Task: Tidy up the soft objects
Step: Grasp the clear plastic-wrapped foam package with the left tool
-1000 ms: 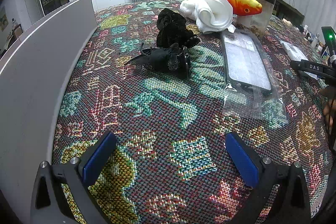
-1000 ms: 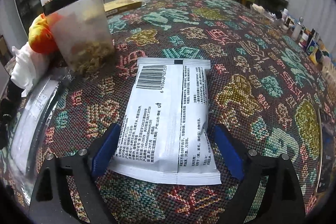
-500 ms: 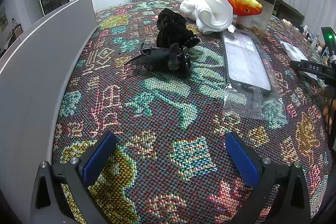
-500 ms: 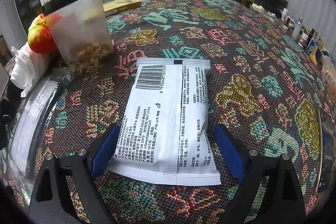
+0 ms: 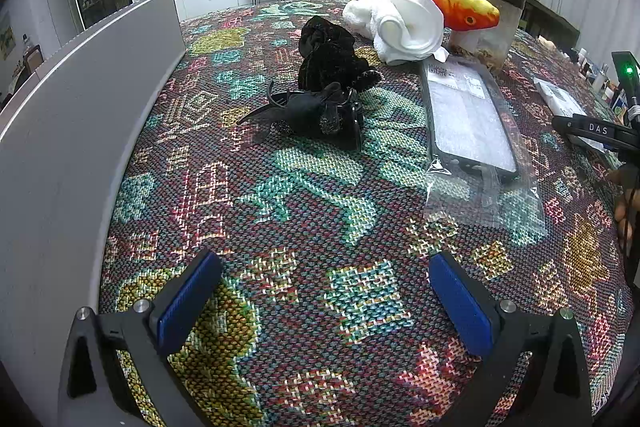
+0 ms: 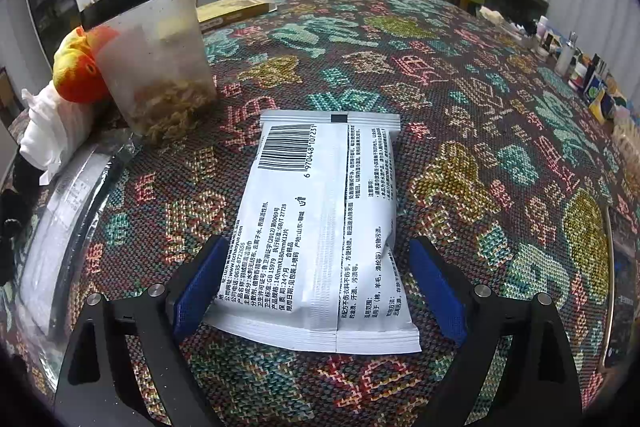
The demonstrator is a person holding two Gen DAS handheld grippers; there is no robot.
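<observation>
Right gripper (image 6: 316, 283) is hovering low over the patterned woven cloth (image 6: 460, 115) with its blue pads spread wide, straddling the near end of a white sealed packet (image 6: 320, 223) printed with a barcode and small text. The left pad is sitting just beside the packet's edge; whether it is touching cannot be told. The right pad is standing apart from it. The packet is lying flat on the cloth.

Left gripper (image 5: 324, 303) is likewise standing wide open above bare cloth, gripping nothing. Beyond it, a black fabric bow-like piece (image 5: 312, 115) is lying on the cloth, with a crumpled black velvety item (image 5: 326, 57) just behind it. To their right, a dark-framed flat item in a clear plastic bag (image 5: 470, 115) is lying lengthwise. Farther back, a rolled white cloth (image 5: 400, 23) is resting against an orange plush fish (image 5: 456, 5), which is leaning on a clear tub with a dark rim (image 6: 156, 59) holding pale shreds. A grey panel (image 5: 80, 99) is running along the left edge.
</observation>
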